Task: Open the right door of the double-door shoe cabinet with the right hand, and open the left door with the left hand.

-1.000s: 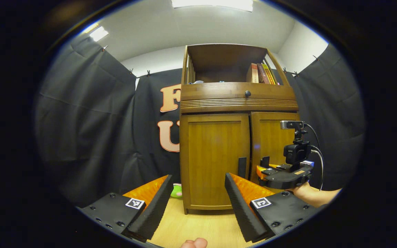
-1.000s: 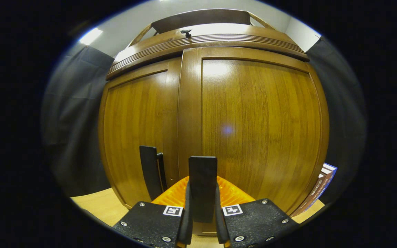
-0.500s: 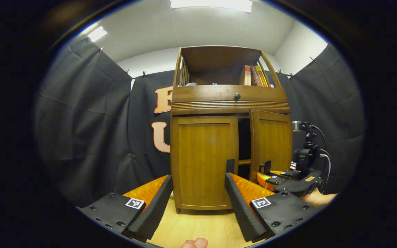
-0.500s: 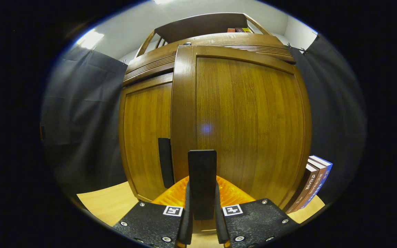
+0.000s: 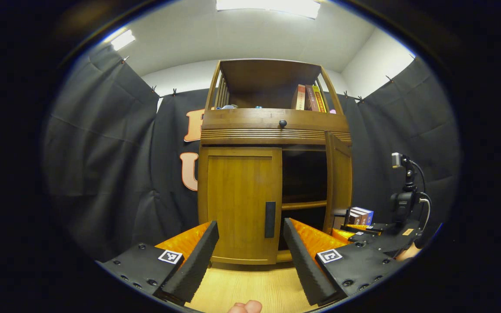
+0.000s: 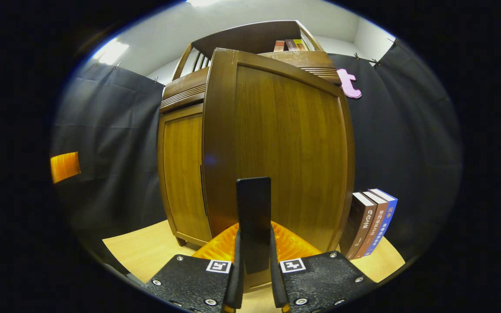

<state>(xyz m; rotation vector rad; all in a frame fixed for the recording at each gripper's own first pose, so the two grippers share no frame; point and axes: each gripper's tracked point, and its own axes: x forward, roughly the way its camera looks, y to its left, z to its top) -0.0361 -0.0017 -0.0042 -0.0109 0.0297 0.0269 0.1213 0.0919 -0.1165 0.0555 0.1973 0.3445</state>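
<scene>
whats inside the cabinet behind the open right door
Past the right door, the cabinet interior shows one wooden shelf; the rest is too dark to tell.

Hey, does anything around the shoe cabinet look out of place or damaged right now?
Nothing looks damaged or spilled. The only stray items are a few books standing upright on the floor beside the open right door. The left door sits shut and square.

Light wooden floor [image 5: 250,287], shoe cabinet [image 5: 237,204] standing on it, books [image 6: 370,221] upright beside it
</scene>
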